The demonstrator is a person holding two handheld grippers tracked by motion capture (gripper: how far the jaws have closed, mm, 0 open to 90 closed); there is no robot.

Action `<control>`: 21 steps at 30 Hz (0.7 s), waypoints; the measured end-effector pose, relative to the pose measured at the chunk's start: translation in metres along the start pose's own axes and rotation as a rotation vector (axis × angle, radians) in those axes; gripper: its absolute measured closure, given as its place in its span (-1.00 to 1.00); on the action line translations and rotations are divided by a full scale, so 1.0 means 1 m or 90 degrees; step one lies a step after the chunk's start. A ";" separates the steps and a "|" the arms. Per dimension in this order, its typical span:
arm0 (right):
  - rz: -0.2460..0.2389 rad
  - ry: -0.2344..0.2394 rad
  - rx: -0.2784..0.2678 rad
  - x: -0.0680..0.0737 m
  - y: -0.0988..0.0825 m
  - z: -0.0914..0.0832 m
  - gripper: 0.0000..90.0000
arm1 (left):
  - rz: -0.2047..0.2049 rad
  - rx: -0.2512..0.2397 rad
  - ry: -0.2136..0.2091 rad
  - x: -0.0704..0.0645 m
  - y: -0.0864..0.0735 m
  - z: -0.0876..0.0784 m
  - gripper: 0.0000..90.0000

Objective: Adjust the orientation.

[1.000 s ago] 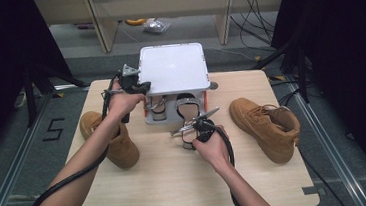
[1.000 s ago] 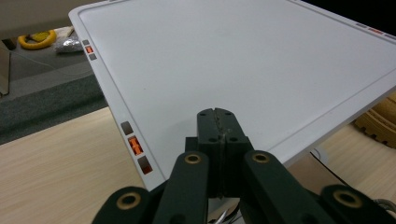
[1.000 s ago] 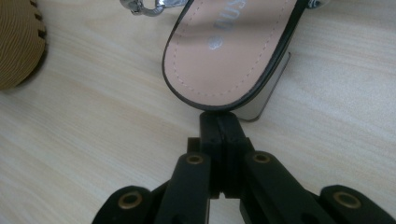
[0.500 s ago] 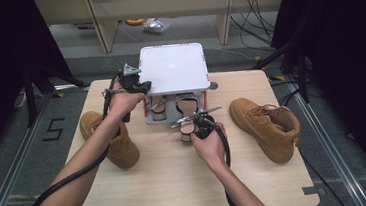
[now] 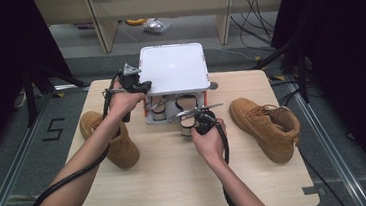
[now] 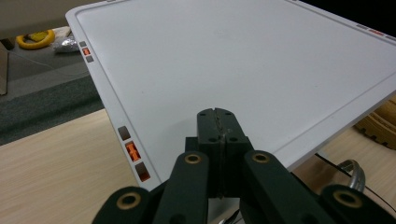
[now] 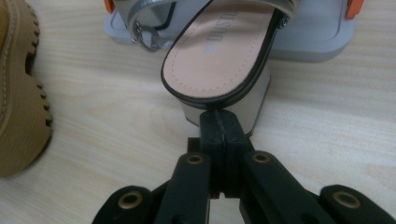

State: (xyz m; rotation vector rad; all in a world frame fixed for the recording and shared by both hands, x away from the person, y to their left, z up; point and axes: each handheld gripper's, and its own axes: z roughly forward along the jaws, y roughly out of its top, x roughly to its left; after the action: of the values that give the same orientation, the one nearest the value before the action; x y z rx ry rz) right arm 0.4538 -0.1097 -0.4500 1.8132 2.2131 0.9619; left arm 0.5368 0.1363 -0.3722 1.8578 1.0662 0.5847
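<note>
Two hand-held grippers work a shoe rack [image 5: 173, 68] on the table [image 5: 178, 183]; the left hand-held gripper [image 6: 217, 122], jaws shut and empty, steadies its top; the right hand-held gripper [image 7: 220, 123], likewise shut, meets the sandal [image 7: 219, 60] heel, probably nudging it in.

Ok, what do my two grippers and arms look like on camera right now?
Both grippers, left gripper and right gripper, are black, each with a grey three-cornered plate on top and a black cable trailing back along the forearm. Up close the jaws are matte black, with brass-coloured pivot rings on the linkage. Both forearms are bare, without sleeves.
</note>
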 end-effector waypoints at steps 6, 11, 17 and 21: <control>0.001 -0.030 -0.002 0.003 0.002 0.002 1.00 | -0.001 0.003 0.000 0.000 0.001 0.000 0.99; 0.000 -0.042 -0.015 0.003 0.005 0.001 1.00 | -0.001 -0.001 -0.001 0.000 0.001 0.001 0.99; 0.001 -0.043 -0.017 0.004 0.010 0.002 1.00 | 0.001 0.000 -0.002 0.000 0.001 0.001 0.99; 0.002 -0.037 -0.023 0.004 0.011 0.004 1.00 | 0.001 -0.001 -0.002 0.000 0.001 0.001 0.99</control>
State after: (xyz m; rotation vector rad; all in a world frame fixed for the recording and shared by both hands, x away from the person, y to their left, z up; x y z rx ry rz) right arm 0.4643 -0.1032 -0.4461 1.8057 2.1455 0.9303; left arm 0.5377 0.1352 -0.3722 1.8584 1.0623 0.5826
